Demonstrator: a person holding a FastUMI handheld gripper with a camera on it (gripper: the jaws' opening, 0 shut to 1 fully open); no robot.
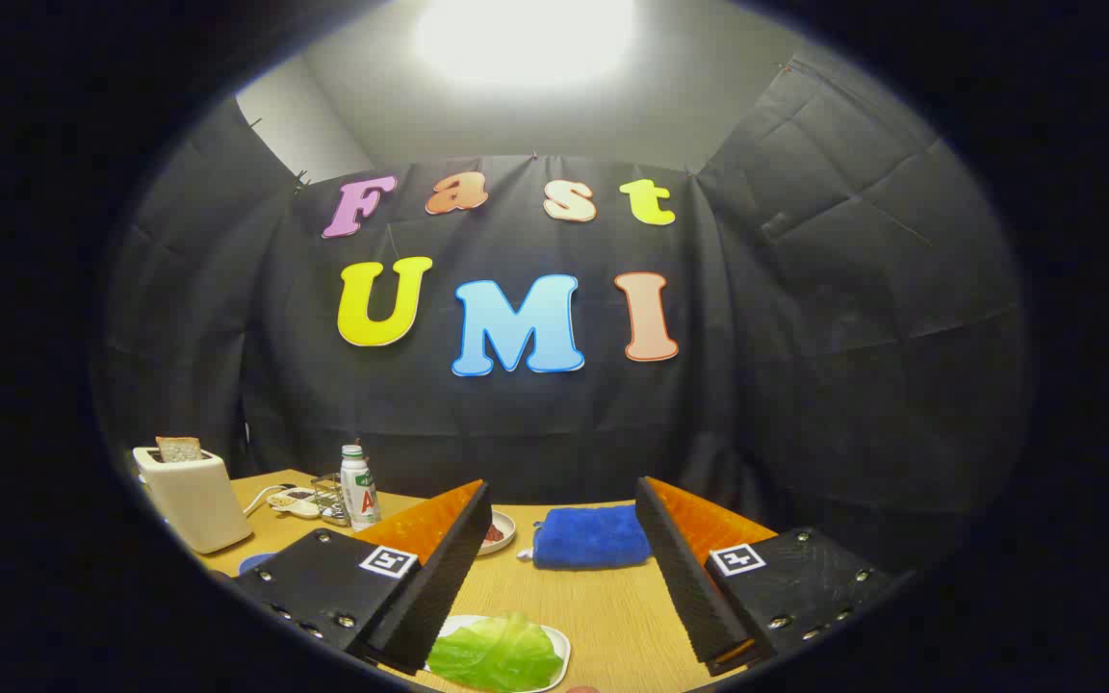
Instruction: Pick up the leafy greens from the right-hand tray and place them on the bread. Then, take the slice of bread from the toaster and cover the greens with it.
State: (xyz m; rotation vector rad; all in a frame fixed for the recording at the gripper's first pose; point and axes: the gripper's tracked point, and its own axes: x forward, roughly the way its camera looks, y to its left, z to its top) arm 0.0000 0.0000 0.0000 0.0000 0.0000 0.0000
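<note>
— Fingers?
— Spread wide on the gripper (562, 577), clamped on nothing, above the wooden table (612, 606).
— Greens?
— Leafy greens (497, 654) lying on a white tray (559, 643), low between the fingers, nearer the left one.
— Toaster?
— Cream toaster (193, 499) far beyond the left finger, bread slice (178, 449) standing up out of its slot.
— Else?
— Bottle (358, 489), small dish (497, 532) with something red in it, blue cloth (590, 536) ahead between the fingertips.

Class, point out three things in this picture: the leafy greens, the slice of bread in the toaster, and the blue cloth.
leafy greens (495, 653), gripper view, middle of the leaf, between the open fingers
slice of bread (178, 449), gripper view, face above the toaster slot
blue cloth (590, 536), gripper view, its centre
</note>
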